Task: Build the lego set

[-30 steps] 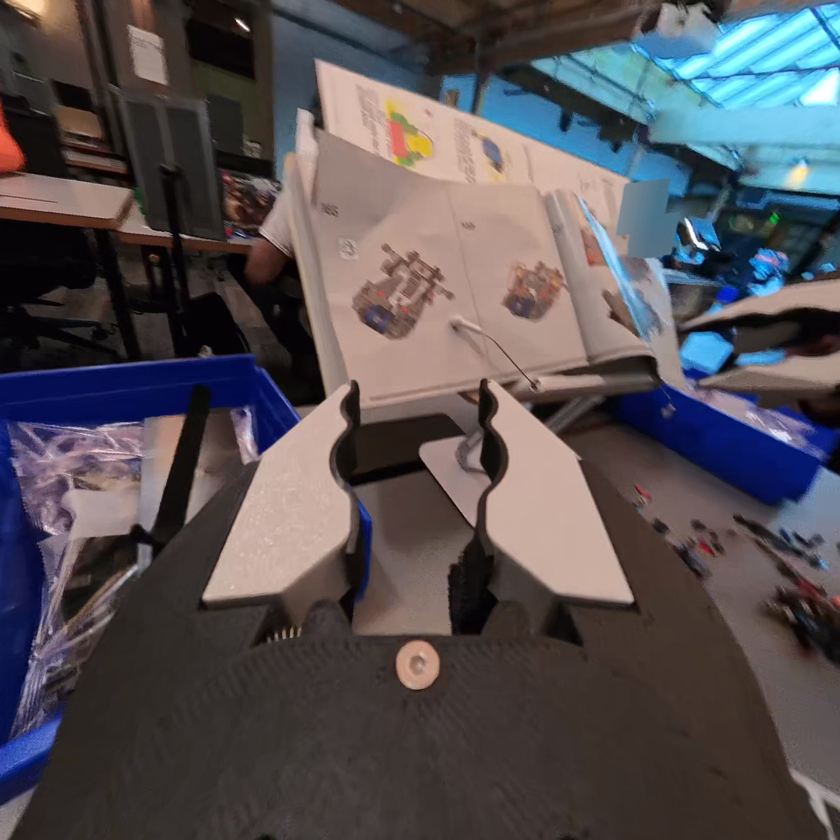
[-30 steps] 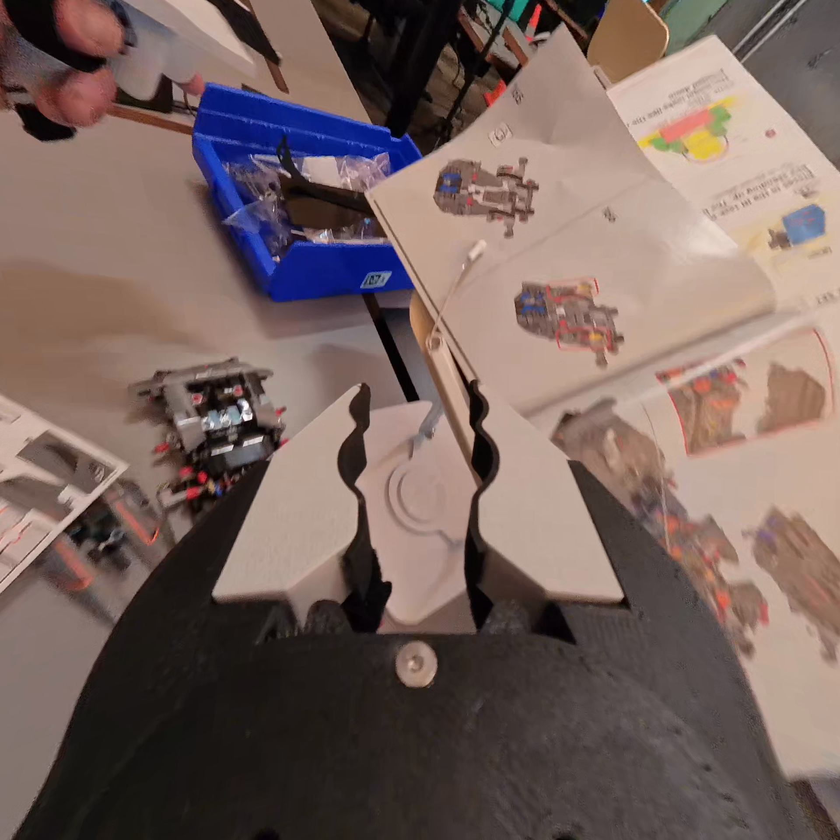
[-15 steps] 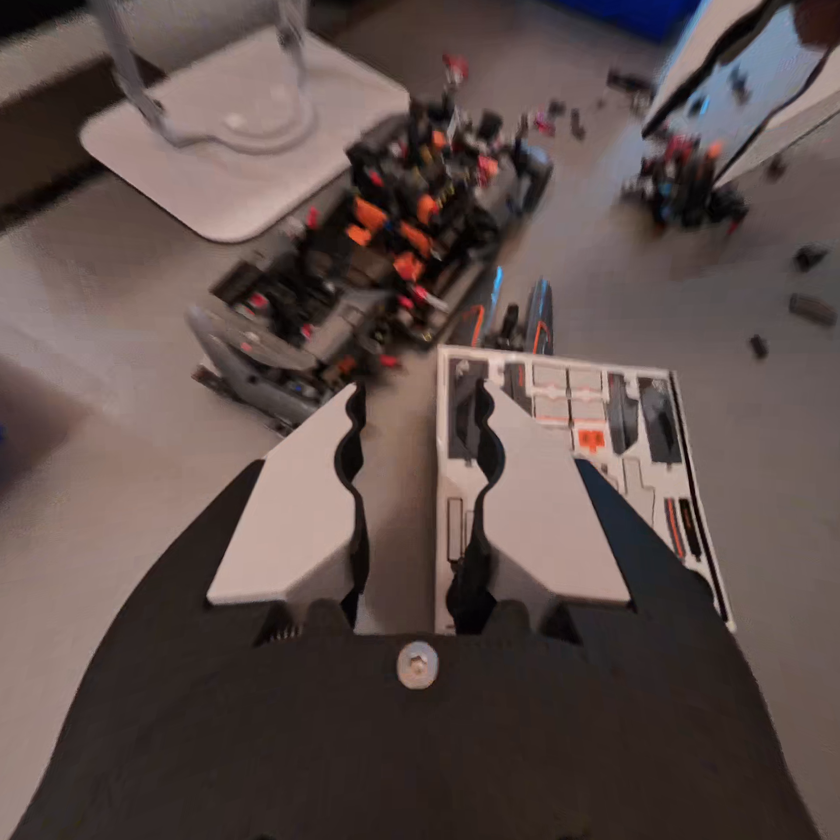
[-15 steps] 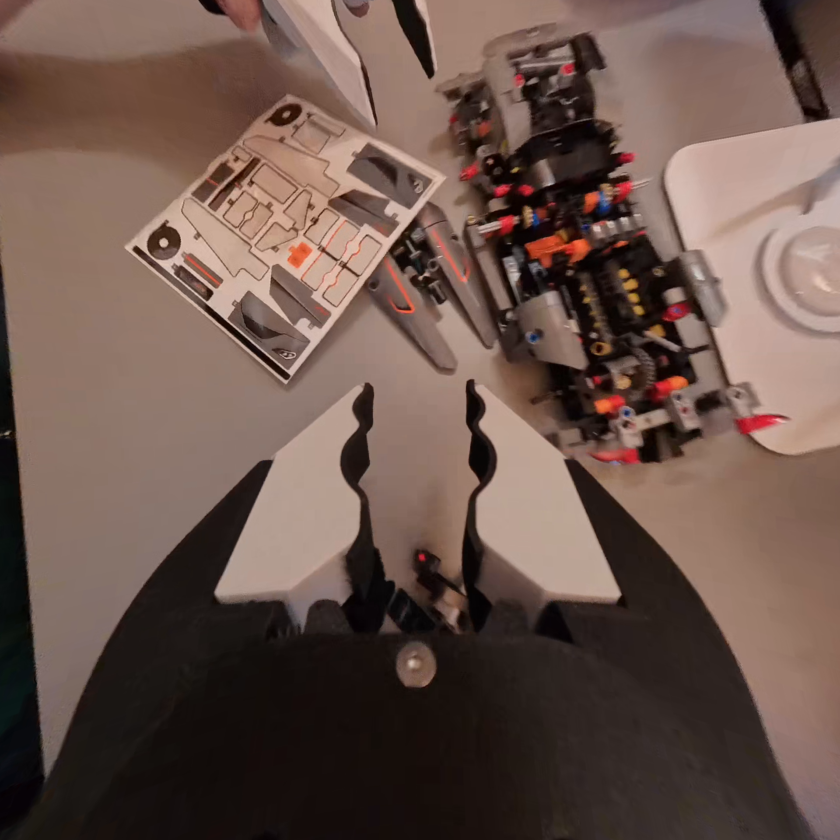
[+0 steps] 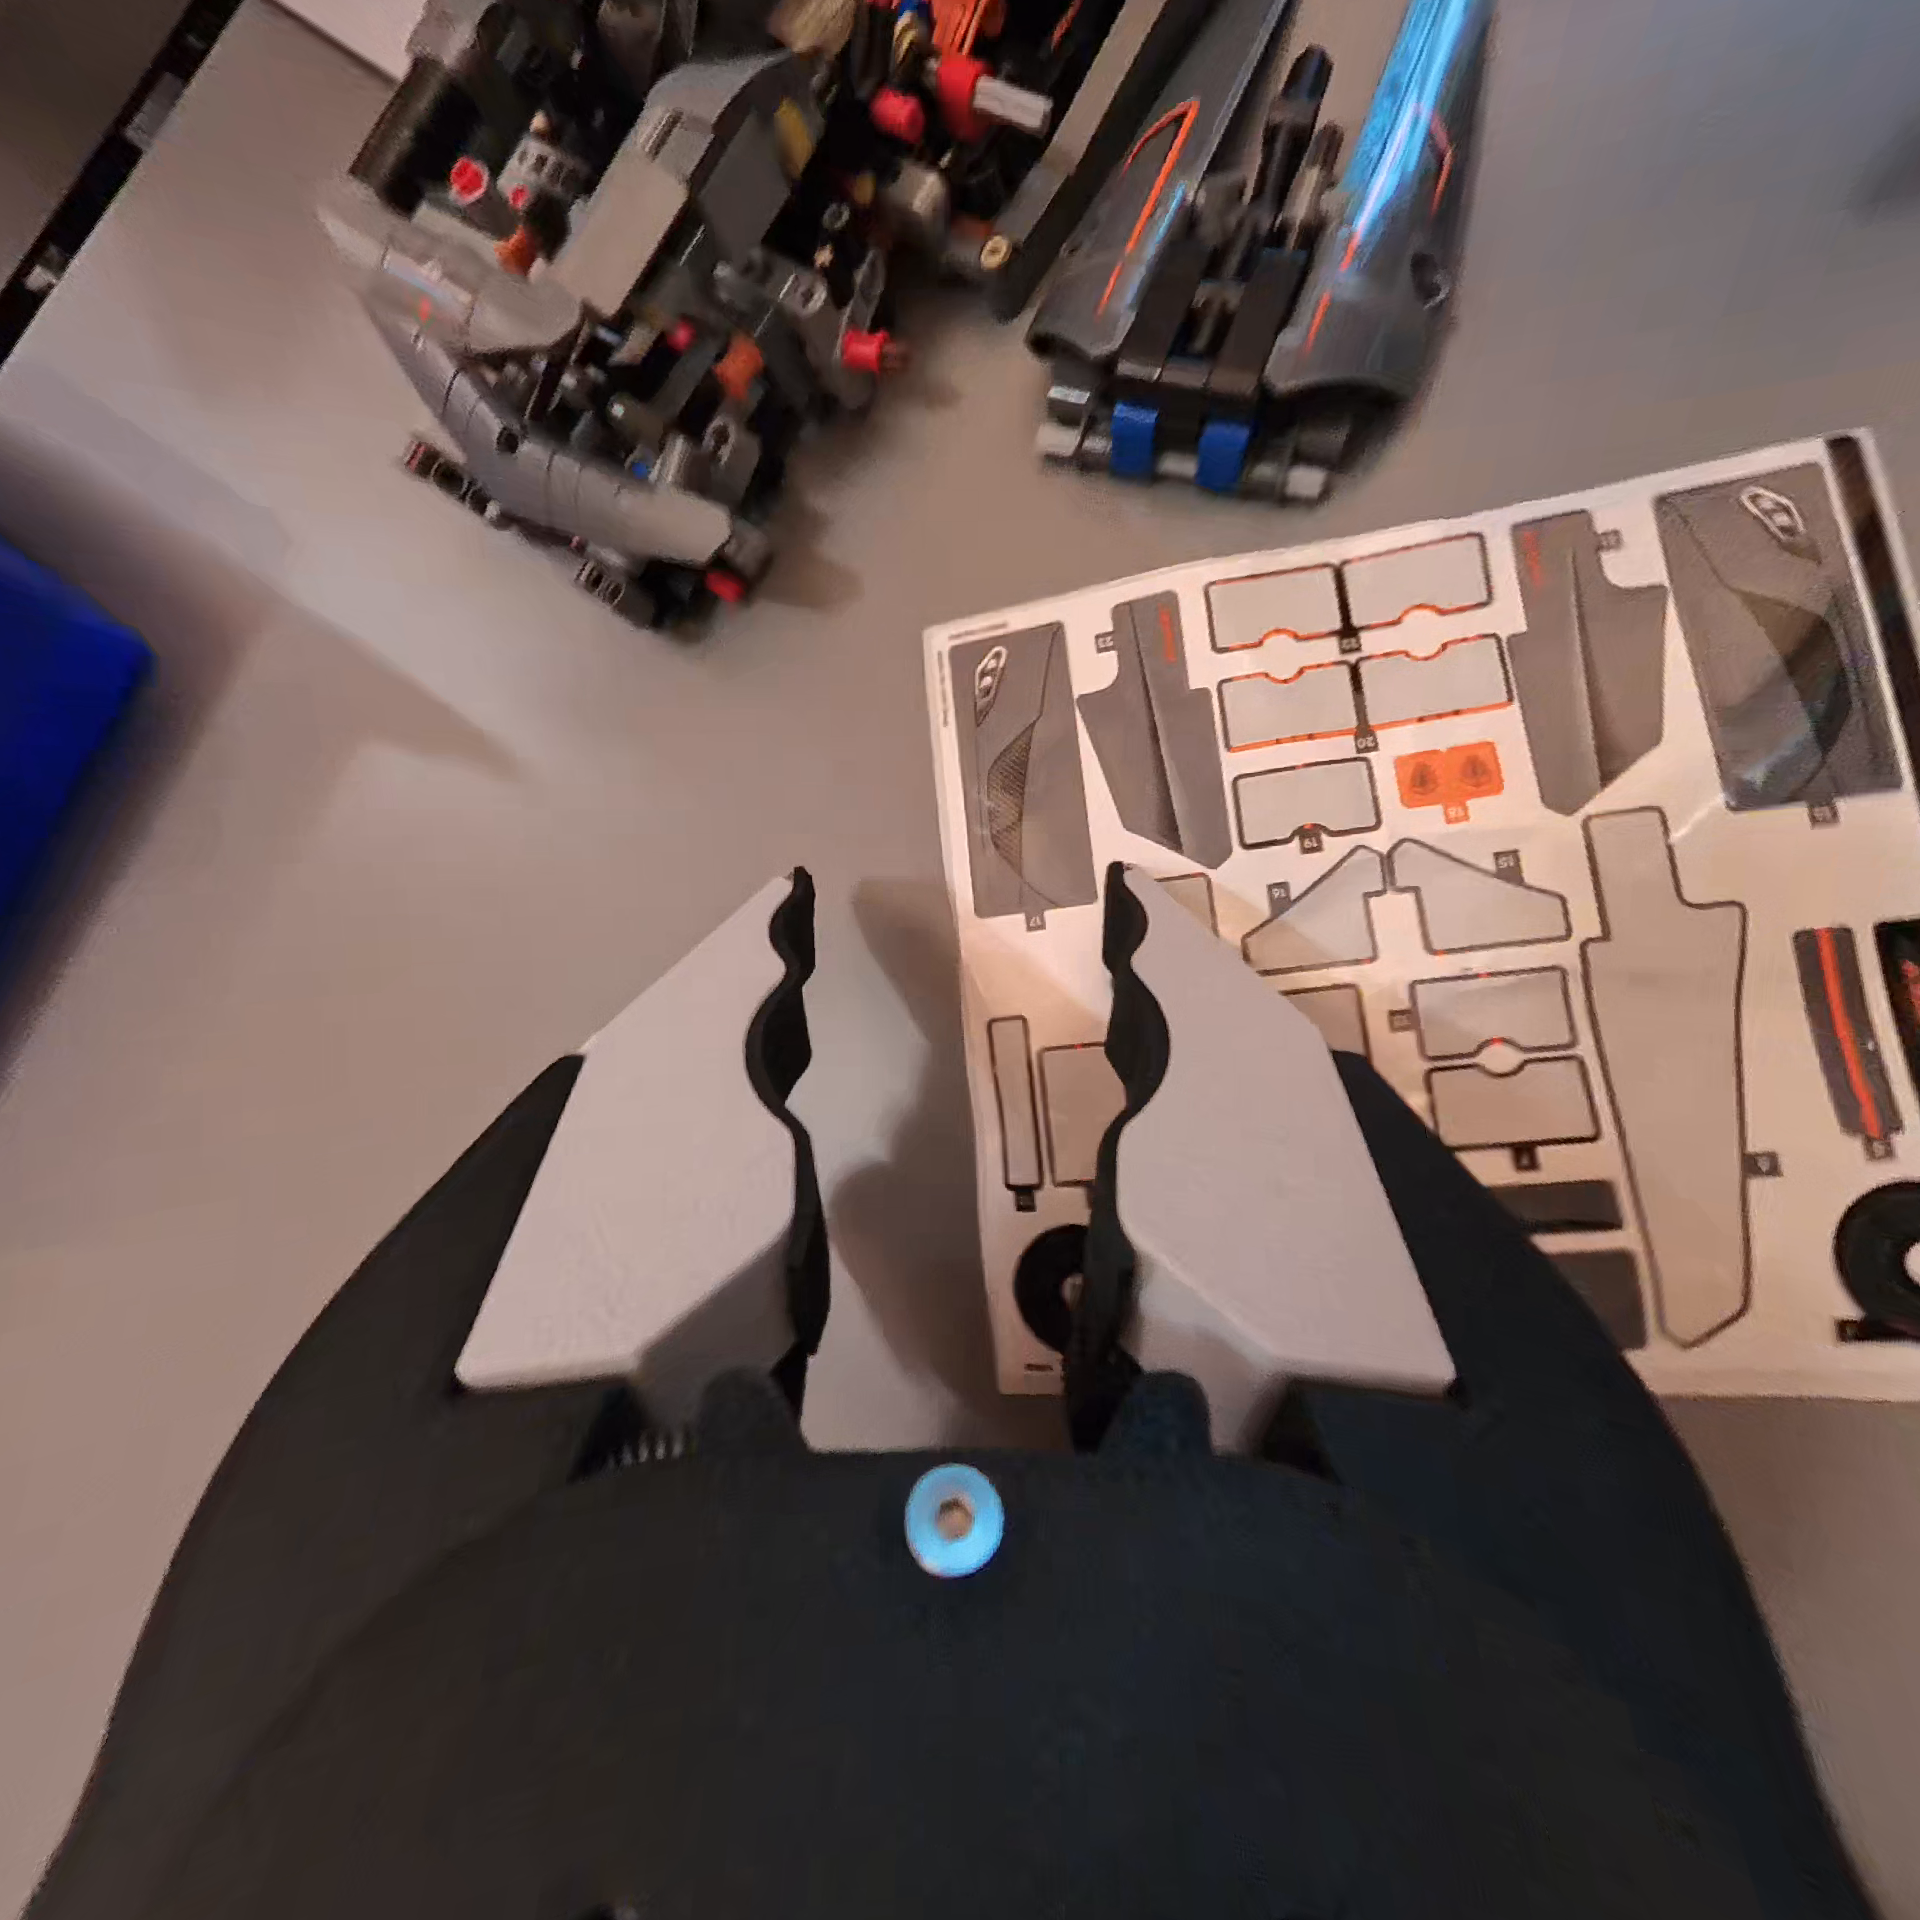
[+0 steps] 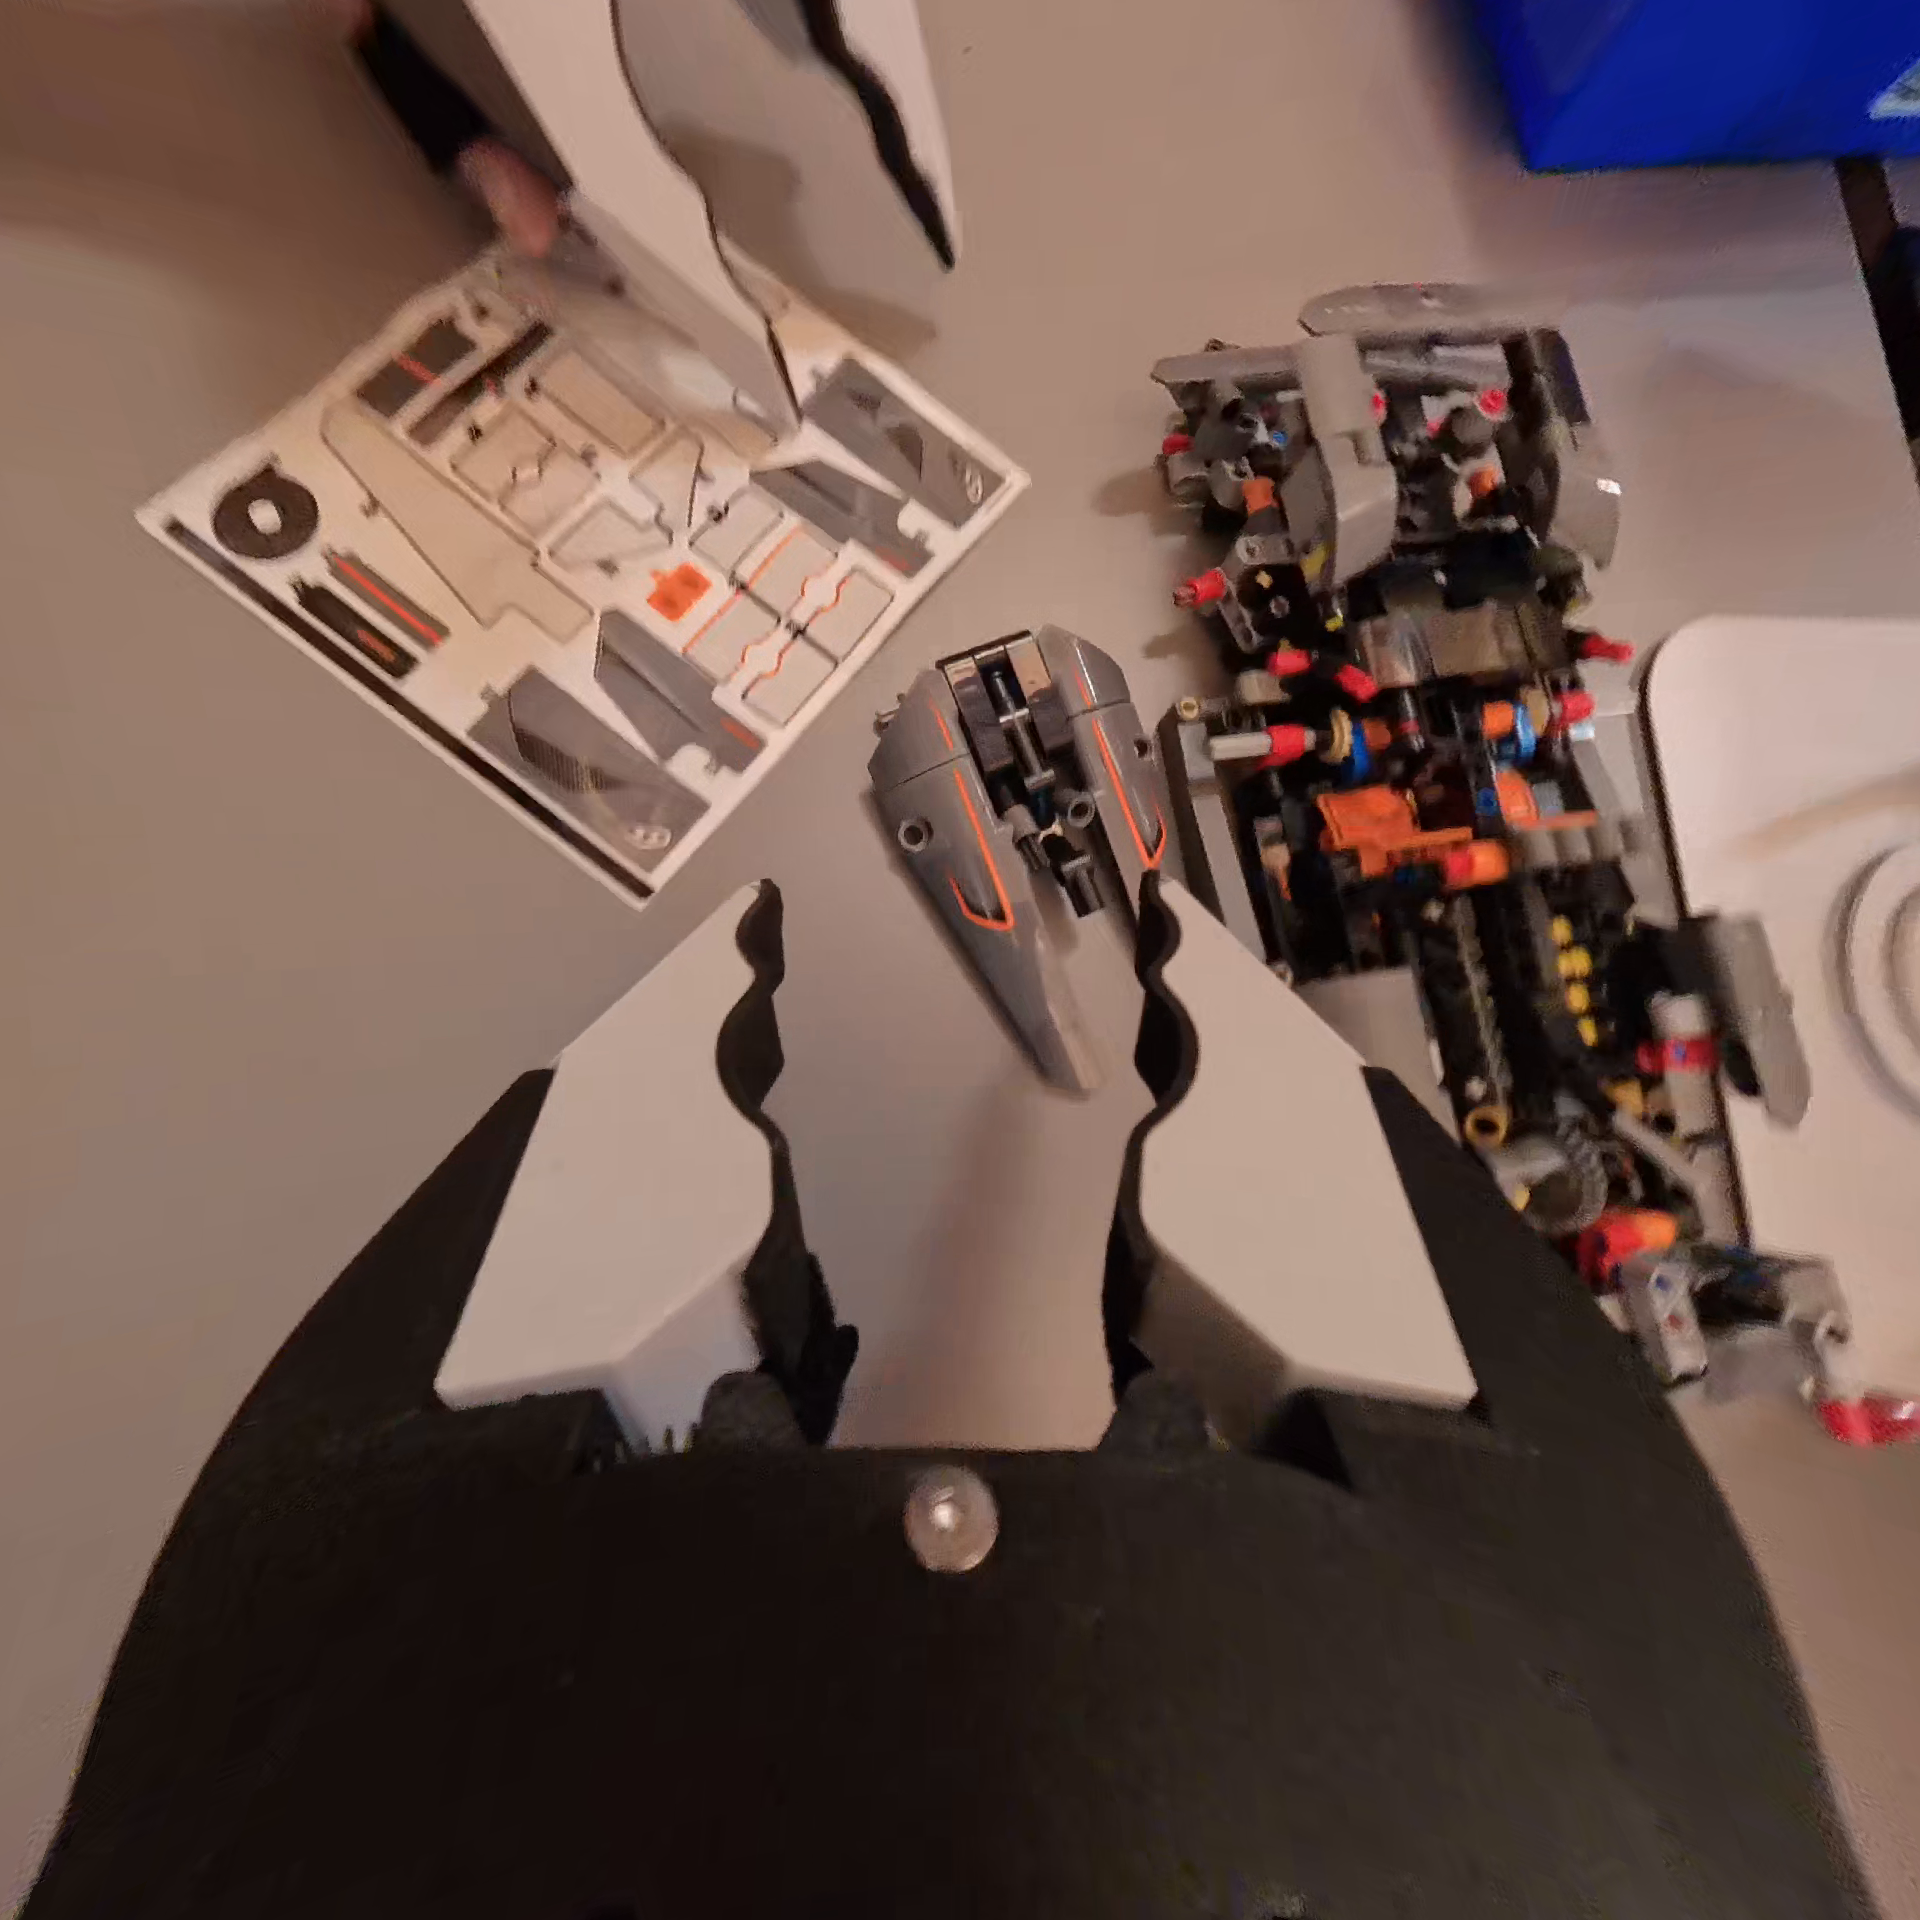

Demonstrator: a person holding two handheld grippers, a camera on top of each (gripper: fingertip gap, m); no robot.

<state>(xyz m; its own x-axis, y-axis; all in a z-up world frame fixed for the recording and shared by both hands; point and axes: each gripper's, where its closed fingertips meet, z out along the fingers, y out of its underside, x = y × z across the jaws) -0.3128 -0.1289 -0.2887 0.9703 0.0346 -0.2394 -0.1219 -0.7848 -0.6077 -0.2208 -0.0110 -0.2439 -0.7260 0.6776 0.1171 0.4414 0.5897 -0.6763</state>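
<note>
A half-built grey and black car chassis [image 6: 1455, 769] with red and orange pins lies on the grey table; it also shows in the left wrist view [image 5: 644, 291]. A grey sub-assembly with orange stripes [image 6: 1013, 821] lies beside it, seen too in the left wrist view [image 5: 1257, 270]. A white sticker sheet [image 5: 1455, 935] lies flat, also in the right wrist view [image 6: 582, 582]. My left gripper [image 5: 954, 883] is open and empty, over the sheet's left edge. My right gripper [image 6: 954, 894] is open and empty, just short of the sub-assembly. The left gripper [image 6: 831, 312] shows over the sheet.
A blue bin [image 6: 1704, 73] stands at the far right in the right wrist view; a blue bin edge [image 5: 52, 748] shows at the left in the left wrist view. A white stand base [image 6: 1808, 831] lies right of the chassis. The left gripper's tips are roughly 15 centimetres from the right gripper's.
Both grippers swung down from the instruction book to the table. The left came lower over the sticker sheet. The right closed in on the striped sub-assembly and opened wider.
</note>
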